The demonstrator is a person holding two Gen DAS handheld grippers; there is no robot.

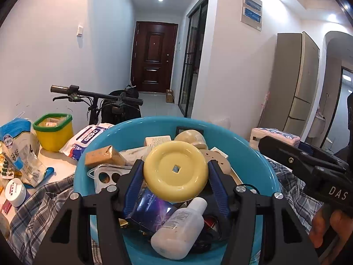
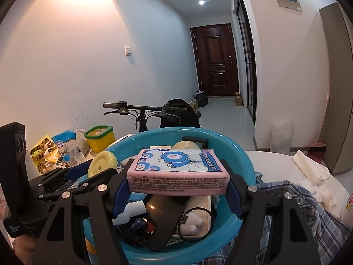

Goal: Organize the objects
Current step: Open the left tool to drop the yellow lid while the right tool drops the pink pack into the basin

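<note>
A blue basin (image 1: 106, 141) full of small items stands on the table; it also shows in the right wrist view (image 2: 240, 154). My left gripper (image 1: 175, 176) is shut on a pale yellow disc (image 1: 174, 174) with a square hole, held above the basin. The disc also shows in the right wrist view (image 2: 102, 162). My right gripper (image 2: 177, 181) is shut on a pink tissue pack (image 2: 176, 170) with blue cartoon print, held above the basin. The basin holds a white bottle (image 1: 178, 225), a dark blue box (image 1: 150, 207), a brown box (image 1: 103, 158) and other items.
A yellow tub with a green rim (image 1: 54, 132), food bags (image 1: 15, 145), a wipes pack (image 1: 88, 139) and a white jar (image 1: 16, 192) lie at left. A plaid cloth (image 2: 297, 216) surrounds the basin. White tissues (image 2: 308, 167) lie at right. A bicycle (image 1: 97, 99) stands behind the table.
</note>
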